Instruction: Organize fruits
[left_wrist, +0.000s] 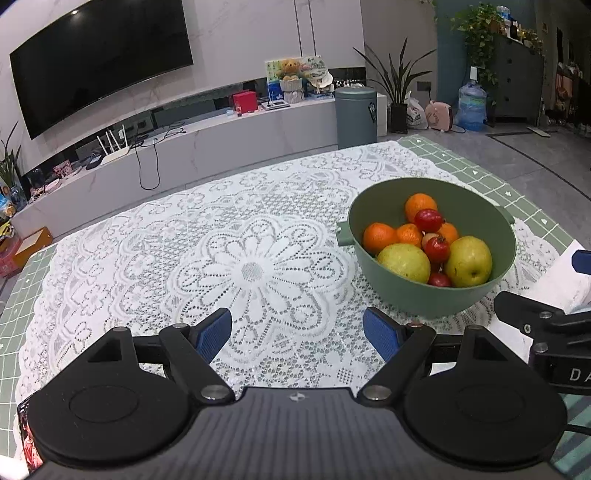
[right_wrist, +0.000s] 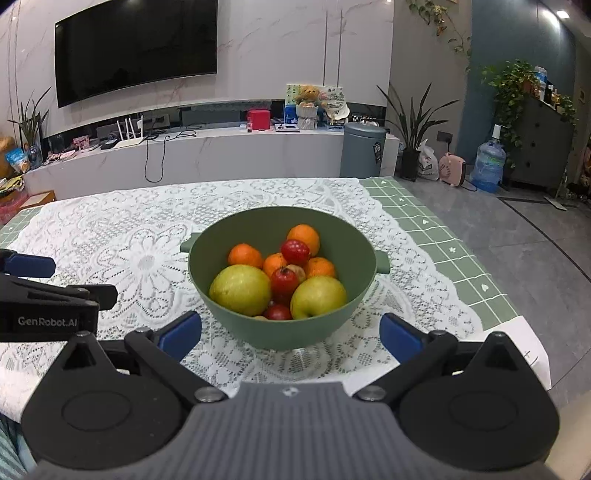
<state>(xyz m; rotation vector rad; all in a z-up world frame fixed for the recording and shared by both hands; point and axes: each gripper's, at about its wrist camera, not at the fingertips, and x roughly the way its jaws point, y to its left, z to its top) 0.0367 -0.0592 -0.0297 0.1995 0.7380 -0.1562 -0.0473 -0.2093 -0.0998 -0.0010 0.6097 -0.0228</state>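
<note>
Bowl (right_wrist: 280, 328), green, on lace cloth (right_wrist: 122, 236): held oranges (right_wrist: 244, 254), two yellow-green apples (right_wrist: 240, 290), small red fruits (right_wrist: 294, 250). I kept left gripper (left_wrist: 297, 334) and right gripper (right_wrist: 290, 332) spread, empty. Right view alone showed "GenRobot.AI" lettering.

Left hand-held gripper (left_wrist: 297, 332) spread wide, right hand-held gripper (right_wrist: 290, 334) likewise, side by side

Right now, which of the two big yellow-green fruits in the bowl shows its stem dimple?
The right-hand yellow-green fruit, against the near right wall of the green bowl. Its dimple faces the camera low down; the left one shows only smooth skin.
</note>
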